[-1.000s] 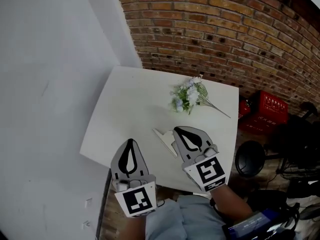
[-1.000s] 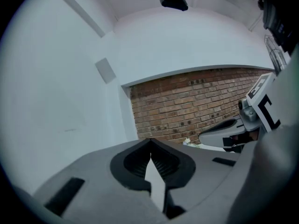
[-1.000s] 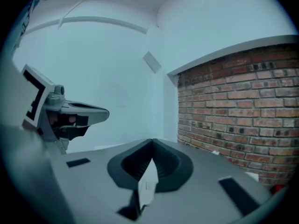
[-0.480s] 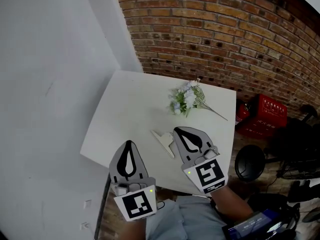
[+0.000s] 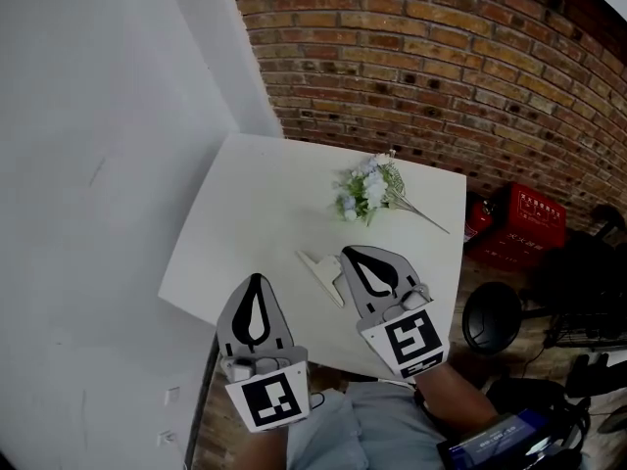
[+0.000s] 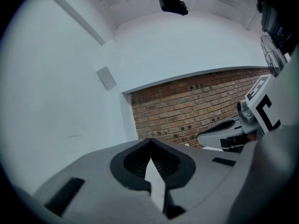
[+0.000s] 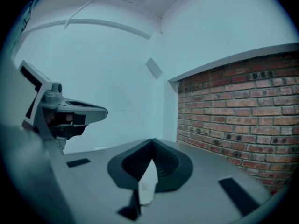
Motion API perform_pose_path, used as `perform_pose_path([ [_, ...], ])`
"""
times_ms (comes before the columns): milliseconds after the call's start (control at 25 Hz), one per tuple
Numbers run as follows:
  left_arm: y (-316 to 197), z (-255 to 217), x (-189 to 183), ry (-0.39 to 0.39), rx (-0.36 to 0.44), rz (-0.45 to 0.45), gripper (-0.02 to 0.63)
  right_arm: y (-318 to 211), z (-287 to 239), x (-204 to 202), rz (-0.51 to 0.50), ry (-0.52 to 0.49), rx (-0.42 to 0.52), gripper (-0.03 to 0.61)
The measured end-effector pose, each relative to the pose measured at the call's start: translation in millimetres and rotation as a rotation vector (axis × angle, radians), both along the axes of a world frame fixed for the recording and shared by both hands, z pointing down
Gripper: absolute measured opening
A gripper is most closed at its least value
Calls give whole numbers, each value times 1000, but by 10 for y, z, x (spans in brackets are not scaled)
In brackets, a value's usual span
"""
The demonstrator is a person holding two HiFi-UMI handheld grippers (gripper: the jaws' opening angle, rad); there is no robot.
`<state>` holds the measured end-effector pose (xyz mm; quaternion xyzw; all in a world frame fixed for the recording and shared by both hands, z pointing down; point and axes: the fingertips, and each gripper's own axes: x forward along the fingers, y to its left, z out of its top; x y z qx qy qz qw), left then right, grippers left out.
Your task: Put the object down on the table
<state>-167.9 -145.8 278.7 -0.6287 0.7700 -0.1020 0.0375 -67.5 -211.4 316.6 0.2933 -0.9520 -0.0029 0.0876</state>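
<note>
**A:** Head view first: both grippers sit side by side at the near edge of the table [image 5: 255,204]. The left gripper [image 5: 257,280] is over the near edge. The right gripper [image 5: 350,256] reaches a bit farther in, over the near right part. Anyone see what they've got?

**B:** Not much tbh. The left gripper view shows its jaws pressed together at the tips, with just a white sliver showing through the slot behind them. The right gripper view is the same deal: tips together and a white sliver in the slot. Can't tell what that sliver is in either one.

**A:** And the flowers [image 5: 368,189]?

**B:** They're lying flat on the table, in the far right part. The blooms point left and the stem runs out toward the right edge. They're well apart from both grippers.

**A:** What about that white piece [image 5: 321,270] just left of the right gripper?

**B:** It's flat and pale, sort of a forked shape. Its near end runs under the gripper's left side, so I can't tell if it's touching the gripper or just lying on the table below.

**A:** Background?

**B:** Brick wall [image 5: 441,57] past the far edge, white wall [image 5: 98,164] on the left, red crate [image 5: 534,213] on the floor to the right.
</note>
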Motion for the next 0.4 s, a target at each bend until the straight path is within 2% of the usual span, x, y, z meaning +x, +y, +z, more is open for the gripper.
perform_pose_path([
  [400, 0, 3, -11, -6, -5, 0, 9, -7, 9, -15, -4, 4, 5, 5],
])
